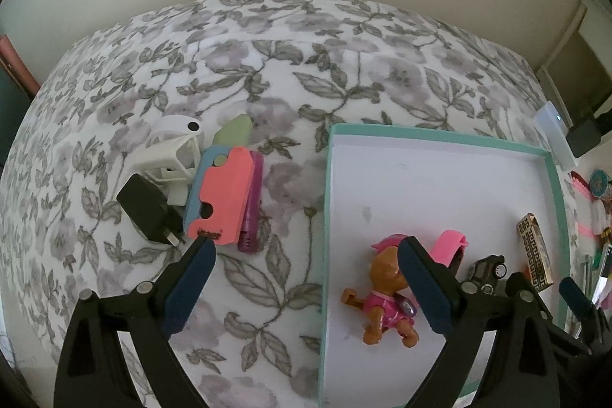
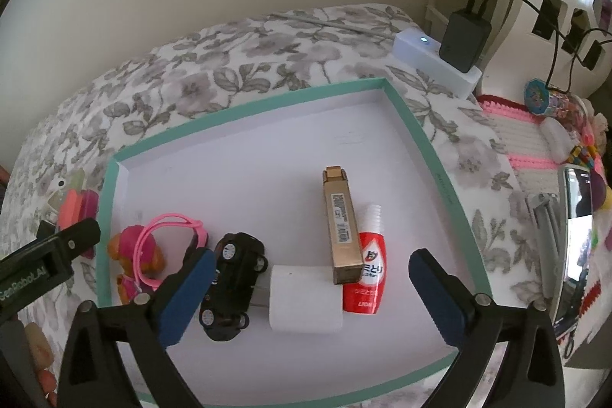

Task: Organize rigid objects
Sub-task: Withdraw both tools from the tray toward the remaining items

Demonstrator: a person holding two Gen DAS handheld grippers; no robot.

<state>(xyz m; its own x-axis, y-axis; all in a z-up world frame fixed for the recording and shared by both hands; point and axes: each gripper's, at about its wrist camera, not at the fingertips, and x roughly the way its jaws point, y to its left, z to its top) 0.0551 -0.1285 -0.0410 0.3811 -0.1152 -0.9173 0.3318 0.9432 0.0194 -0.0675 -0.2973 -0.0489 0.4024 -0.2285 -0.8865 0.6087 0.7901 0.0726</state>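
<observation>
A teal-rimmed white tray [image 1: 331, 178] [image 2: 420, 136] lies on a floral cloth. Inside it are a toy dog in pink [image 1: 386, 301] [image 2: 134, 262], a pink band [image 1: 451, 243] [image 2: 168, 220], a black toy car [image 2: 233, 285], a white charger cube [image 2: 306, 297], a gold box [image 2: 342, 228] and a red bottle [image 2: 365, 274]. My right gripper [image 2: 311, 260] hangs open above the car, cube and box, touching none. My left gripper [image 1: 306, 247] stands open astride the tray's left rim, nothing between its pads. Left of the tray lie a black plug [image 1: 149, 209], a white plastic piece [image 1: 168, 155] and a coral-and-blue toy [image 1: 220, 194].
A purple item [image 1: 250, 213] and a green one [image 1: 233, 132] lie beside the coral toy. A white power strip [image 2: 436, 60] with a black adapter [image 2: 464, 37] sits behind the tray. At the right are a pink knitted mat [image 2: 535, 140] with small toys and a phone [image 2: 577, 236].
</observation>
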